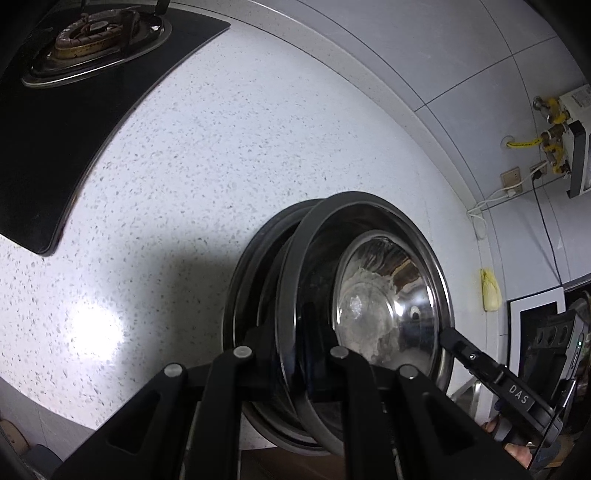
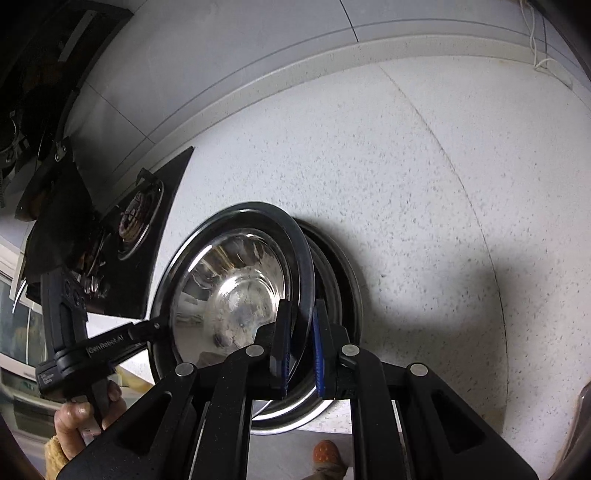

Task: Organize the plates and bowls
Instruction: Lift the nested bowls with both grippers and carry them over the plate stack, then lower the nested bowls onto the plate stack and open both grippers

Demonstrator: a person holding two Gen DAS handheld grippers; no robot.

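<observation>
The plate (image 1: pixel 373 295), round and of shiny steel with a broad dark rim and a mirror-bright dished centre smeared with pale residue, is held tilted above a second round steel plate (image 1: pixel 255 266) that lies on the counter near its front edge.

In the left wrist view, a black glass hob (image 1: pixel 55 140) with a ringed brown burner (image 1: pixel 92 31) fills the upper left. Next comes the white, grey-speckled stone counter (image 1: pixel 184 166), smooth and glossy. The left gripper (image 1: pixel 295 354), black, has its jaws nearly closed on the near edge of the tilted plate. Further right, the right gripper (image 1: pixel 448 338) pinches the plate's opposite rim. At the far right, grey wall tiles (image 1: pixel 443 55) carry yellow pipe fittings (image 1: pixel 550 133) and a socket (image 1: pixel 511 177).

In the right wrist view, a hand (image 2: pixel 79 413) with a fuzzy yellow cuff grips the left gripper's handle at the lower left, and the tool's narrow tip (image 2: pixel 157 325) meets the plate's left rim. To the right, the right gripper (image 2: pixel 301 347), with blue-edged pads (image 2: pixel 318 347), is clamped tight on the plate's thin right rim. The lower plate (image 2: pixel 343 273) shows just behind it, then bare speckled counter (image 2: pixel 443 184).
</observation>
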